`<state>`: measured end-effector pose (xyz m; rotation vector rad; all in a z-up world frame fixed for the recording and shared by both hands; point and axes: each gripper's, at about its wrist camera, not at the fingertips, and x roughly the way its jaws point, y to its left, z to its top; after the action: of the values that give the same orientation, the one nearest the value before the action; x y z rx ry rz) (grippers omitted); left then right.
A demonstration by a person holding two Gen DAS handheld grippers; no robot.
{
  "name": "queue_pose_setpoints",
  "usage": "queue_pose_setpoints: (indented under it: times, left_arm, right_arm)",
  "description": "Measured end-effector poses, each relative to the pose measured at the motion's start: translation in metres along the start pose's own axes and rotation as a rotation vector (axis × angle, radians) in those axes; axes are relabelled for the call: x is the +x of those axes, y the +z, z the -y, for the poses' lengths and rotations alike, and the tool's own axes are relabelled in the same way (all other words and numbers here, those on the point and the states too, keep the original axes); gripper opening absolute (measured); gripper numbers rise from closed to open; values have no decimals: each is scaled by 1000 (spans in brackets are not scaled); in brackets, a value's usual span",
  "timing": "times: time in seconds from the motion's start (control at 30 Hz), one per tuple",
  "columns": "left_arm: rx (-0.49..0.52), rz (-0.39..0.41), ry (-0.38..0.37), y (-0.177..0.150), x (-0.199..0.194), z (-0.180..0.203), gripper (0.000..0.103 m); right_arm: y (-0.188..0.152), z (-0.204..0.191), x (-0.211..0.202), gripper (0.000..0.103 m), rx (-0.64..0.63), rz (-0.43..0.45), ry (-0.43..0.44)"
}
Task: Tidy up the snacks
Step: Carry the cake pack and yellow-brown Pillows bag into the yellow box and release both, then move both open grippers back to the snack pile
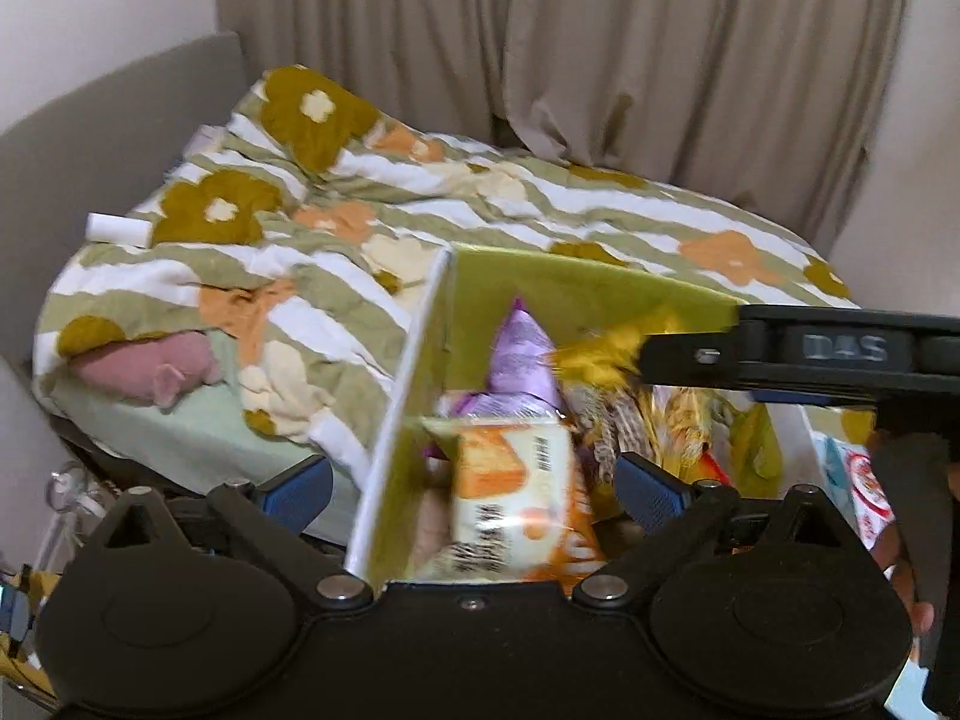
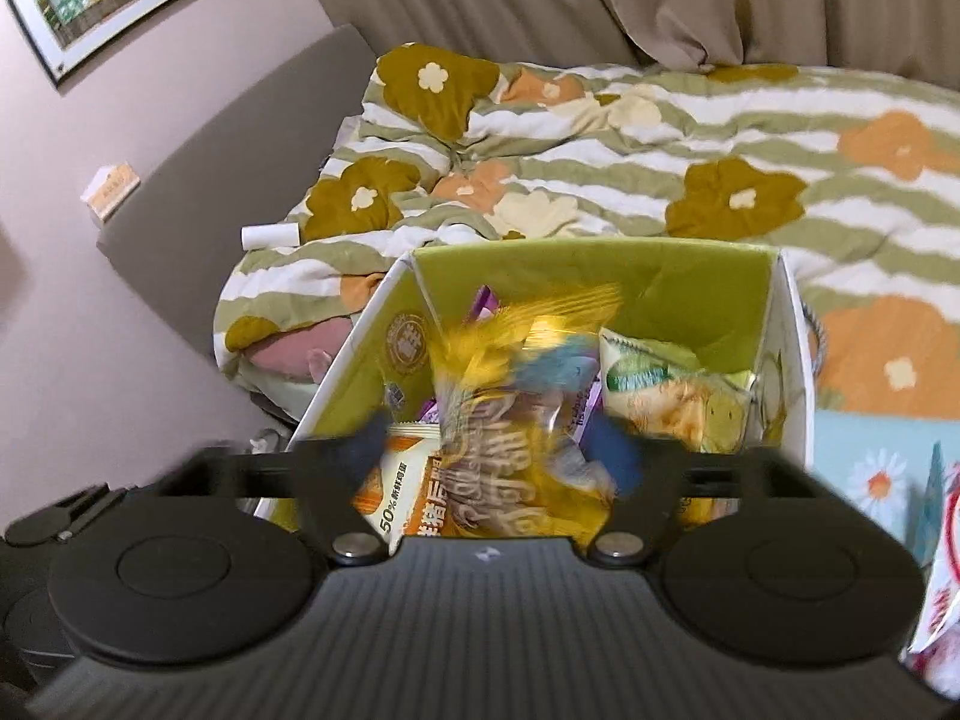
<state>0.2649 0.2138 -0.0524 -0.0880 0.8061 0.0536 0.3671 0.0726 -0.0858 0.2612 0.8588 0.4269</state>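
Observation:
A box with green inside walls [image 1: 528, 282] [image 2: 600, 276] stands on the bed and holds several snack packets. My left gripper [image 1: 474, 492] is open over the box's near left wall, with an orange-and-white packet [image 1: 516, 498] lying between its fingers, seemingly loose. A purple packet [image 1: 522, 354] stands behind it. My right gripper [image 2: 498, 450] is over the box, blurred, with a yellow packet [image 2: 516, 420] between its blue pads. It reaches in from the right in the left wrist view [image 1: 660, 360]. A green-yellow packet [image 2: 666, 390] lies at the box's right.
A flowered quilt [image 1: 420, 210] [image 2: 660, 138] covers the bed behind the box. A pink plush toy [image 1: 150, 366] lies at the bed's left edge. A white roll [image 2: 270, 236] lies on the quilt. More packets [image 2: 942, 540] lie at the right. Curtains hang behind.

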Motion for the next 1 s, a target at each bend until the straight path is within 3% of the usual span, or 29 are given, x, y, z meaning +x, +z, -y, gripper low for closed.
queue_pose_setpoints:
  times: [0.37,0.7,0.83,1.0]
  left_arm:
    - [8,38,34,-1,-8,1,102]
    - [62,205,89,2,-45,3,102]
    - [114,260,45,0,-58,12,102]
    - [181,282,-30,-4,-64,30,102]
  right_arm:
    - [-9,5,-21,103,-25,88,-27]
    - [-19,-11,-57,103,-81,141,-85]
    - [-27,-19,-82,103,-112,181,-147]
    - [-44,-14,-118,103,-50,235,-210]
